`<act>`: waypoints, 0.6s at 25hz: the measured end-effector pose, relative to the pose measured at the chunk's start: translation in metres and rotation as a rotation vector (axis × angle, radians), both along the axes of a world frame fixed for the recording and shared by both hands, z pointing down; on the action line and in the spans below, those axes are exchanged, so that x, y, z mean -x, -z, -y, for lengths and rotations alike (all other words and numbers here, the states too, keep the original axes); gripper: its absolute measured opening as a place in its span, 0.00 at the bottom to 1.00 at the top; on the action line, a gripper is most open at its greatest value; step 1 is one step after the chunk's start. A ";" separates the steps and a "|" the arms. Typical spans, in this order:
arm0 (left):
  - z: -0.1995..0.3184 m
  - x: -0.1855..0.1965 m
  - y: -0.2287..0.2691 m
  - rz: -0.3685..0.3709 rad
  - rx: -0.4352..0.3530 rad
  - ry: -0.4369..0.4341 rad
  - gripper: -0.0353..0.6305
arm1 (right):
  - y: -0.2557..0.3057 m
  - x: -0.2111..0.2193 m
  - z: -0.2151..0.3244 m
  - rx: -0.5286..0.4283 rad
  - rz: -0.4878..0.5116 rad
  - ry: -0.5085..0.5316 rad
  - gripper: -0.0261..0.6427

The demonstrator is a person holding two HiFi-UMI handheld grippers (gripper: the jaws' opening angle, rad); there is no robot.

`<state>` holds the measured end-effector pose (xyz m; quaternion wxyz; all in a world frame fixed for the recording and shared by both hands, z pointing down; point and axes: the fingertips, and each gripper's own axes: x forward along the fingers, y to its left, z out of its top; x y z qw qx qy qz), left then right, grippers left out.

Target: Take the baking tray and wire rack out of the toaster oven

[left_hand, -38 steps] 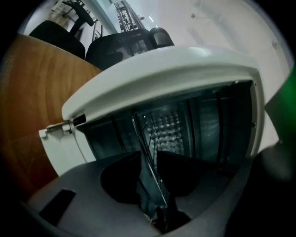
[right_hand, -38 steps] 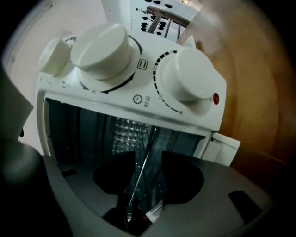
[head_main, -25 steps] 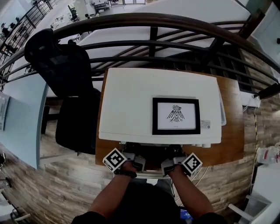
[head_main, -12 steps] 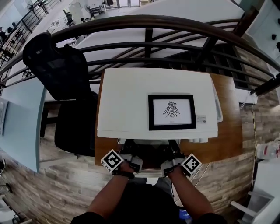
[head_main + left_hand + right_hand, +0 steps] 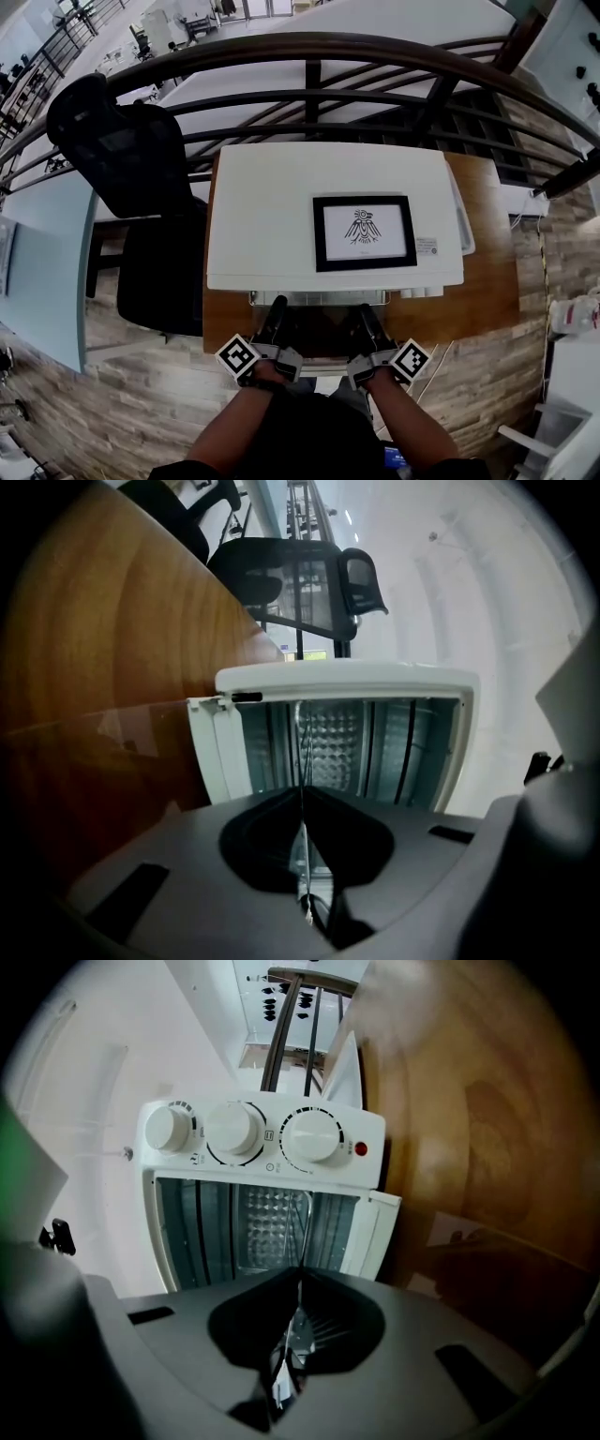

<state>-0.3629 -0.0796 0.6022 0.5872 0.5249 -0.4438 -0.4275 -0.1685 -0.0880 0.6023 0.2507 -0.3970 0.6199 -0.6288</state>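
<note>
The white toaster oven (image 5: 281,206) stands on a wooden table (image 5: 487,262) with its dark glass door (image 5: 319,330) folded down toward me. A silver wire rack (image 5: 319,298) sticks out of its mouth. My left gripper (image 5: 278,304) is shut on the rack's front edge at the left, and my right gripper (image 5: 361,310) is shut on it at the right. In the left gripper view the rack (image 5: 302,752) shows edge-on as a thin line running from the jaws into the cavity (image 5: 347,742). In the right gripper view its wires (image 5: 314,1333) fan out between the shut jaws. I cannot make out a baking tray.
A black-framed picture (image 5: 364,232) lies on the oven's top. Three control knobs (image 5: 234,1129) sit on the oven's front. A black office chair (image 5: 131,159) stands left of the table, and a dark railing (image 5: 319,47) runs behind it. Wooden floor surrounds the table.
Both grippers have drawn back toward me. Their fingers, earlier tucked under the oven's front edge, now show, and the wire rack's edge has come out of the oven mouth.
</note>
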 end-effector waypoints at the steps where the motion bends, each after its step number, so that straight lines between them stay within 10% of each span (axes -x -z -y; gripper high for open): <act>1: -0.003 0.000 -0.001 -0.002 -0.001 -0.002 0.09 | -0.001 0.000 -0.002 -0.003 -0.007 0.007 0.06; 6: -0.011 -0.002 -0.001 -0.002 -0.006 -0.026 0.09 | -0.003 -0.011 0.007 -0.012 0.037 -0.050 0.21; 15: -0.033 -0.007 -0.003 -0.003 0.016 -0.068 0.09 | 0.000 -0.002 0.014 -0.026 0.014 -0.030 0.17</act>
